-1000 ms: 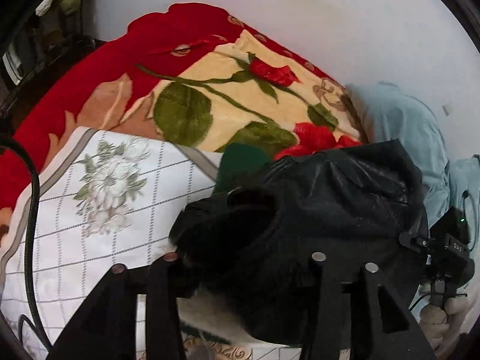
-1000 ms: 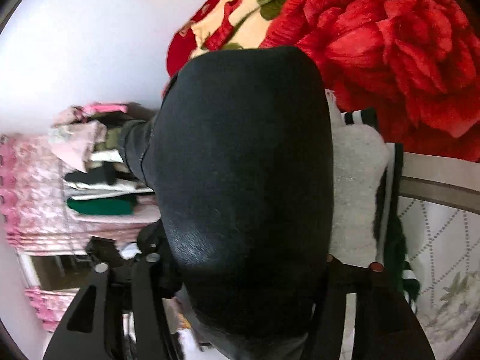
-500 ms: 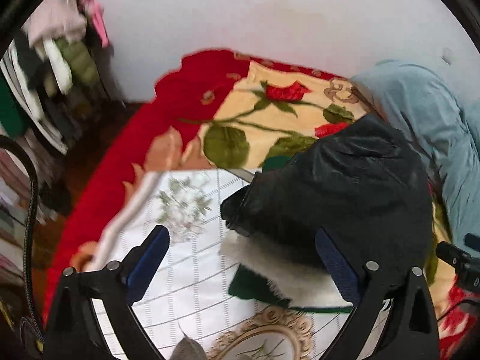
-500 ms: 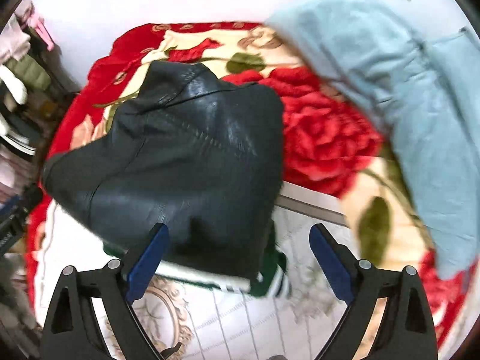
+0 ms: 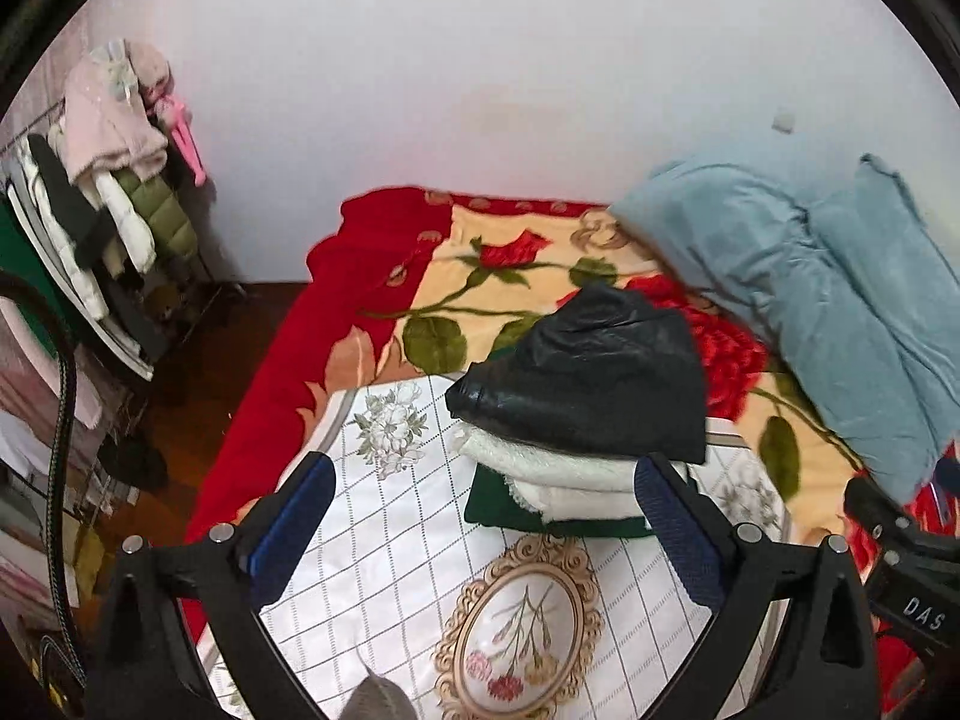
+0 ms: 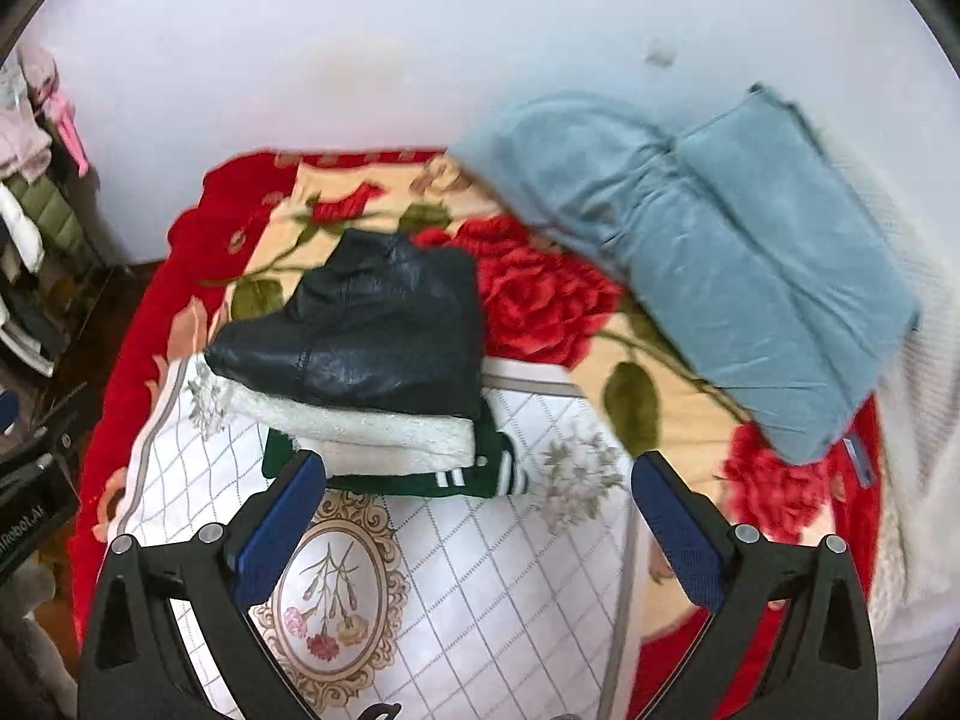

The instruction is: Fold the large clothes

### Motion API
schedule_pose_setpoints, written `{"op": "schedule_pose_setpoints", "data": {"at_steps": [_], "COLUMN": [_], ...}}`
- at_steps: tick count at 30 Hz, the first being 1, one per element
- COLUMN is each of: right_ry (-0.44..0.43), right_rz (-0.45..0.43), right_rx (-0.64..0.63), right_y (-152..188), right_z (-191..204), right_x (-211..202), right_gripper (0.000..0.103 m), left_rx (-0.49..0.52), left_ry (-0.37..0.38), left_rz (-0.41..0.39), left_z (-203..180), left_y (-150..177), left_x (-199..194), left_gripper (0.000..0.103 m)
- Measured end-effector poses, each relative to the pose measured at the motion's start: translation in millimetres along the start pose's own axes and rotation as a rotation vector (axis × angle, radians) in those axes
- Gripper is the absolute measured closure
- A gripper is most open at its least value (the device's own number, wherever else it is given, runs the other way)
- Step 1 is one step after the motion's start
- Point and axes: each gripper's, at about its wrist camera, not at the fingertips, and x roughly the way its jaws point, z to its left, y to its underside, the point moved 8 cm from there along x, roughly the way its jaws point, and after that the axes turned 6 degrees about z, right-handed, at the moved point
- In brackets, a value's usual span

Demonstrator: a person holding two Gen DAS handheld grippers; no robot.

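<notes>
A folded black leather jacket (image 5: 591, 378) lies on top of a folded white fleece garment (image 5: 552, 474) and a dark green garment (image 5: 498, 507), stacked on a white patterned cloth (image 5: 408, 528) on the bed. The stack also shows in the right wrist view, with the jacket (image 6: 372, 342) on the white garment (image 6: 372, 429) and the green one (image 6: 474, 477). My left gripper (image 5: 483, 525) is open and empty, a little in front of the stack. My right gripper (image 6: 477, 519) is open and empty, also just in front of the stack.
A red rose blanket (image 5: 480, 276) covers the bed. A blue-grey folded quilt (image 5: 828, 300) lies at the back right against the white wall. A clothes rack (image 5: 102, 228) full of garments stands at the left beside the wooden floor (image 5: 198, 384).
Both grippers let go of the black jacket, opened and drew back from it. The jacket now rests on the stack.
</notes>
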Motion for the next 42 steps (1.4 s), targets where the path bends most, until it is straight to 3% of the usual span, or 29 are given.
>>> {"op": "schedule_pose_setpoints", "data": {"at_steps": [4,12,21,27,42], "right_ry": [0.063,0.071,0.048,0.053,0.029], "right_rz": [-0.073,-0.141,-0.205,-0.249,-0.278], "right_rx": [0.033,0.085,0.076,0.061,0.029], "right_y": [20,72,115,127,130], "right_z": [-18,-36,-50,-58,-64], "right_x": [-74,-206,-299,-337,-370], "right_gripper": [0.0,0.0,0.0,0.0,0.0], "left_rx": [0.011,0.023,0.022,0.006,-0.017], "left_ry": [0.032,0.052,0.05,0.048,0.016], "left_rz": [-0.033,-0.099,-0.15,-0.18,-0.223], "left_z": [3,6,5,8,13], "left_y": [11,42,65,72,82], "left_x": [-53,-153,-220,-248,-282], "left_gripper": [0.001,0.001,0.001,0.001,0.001]}}
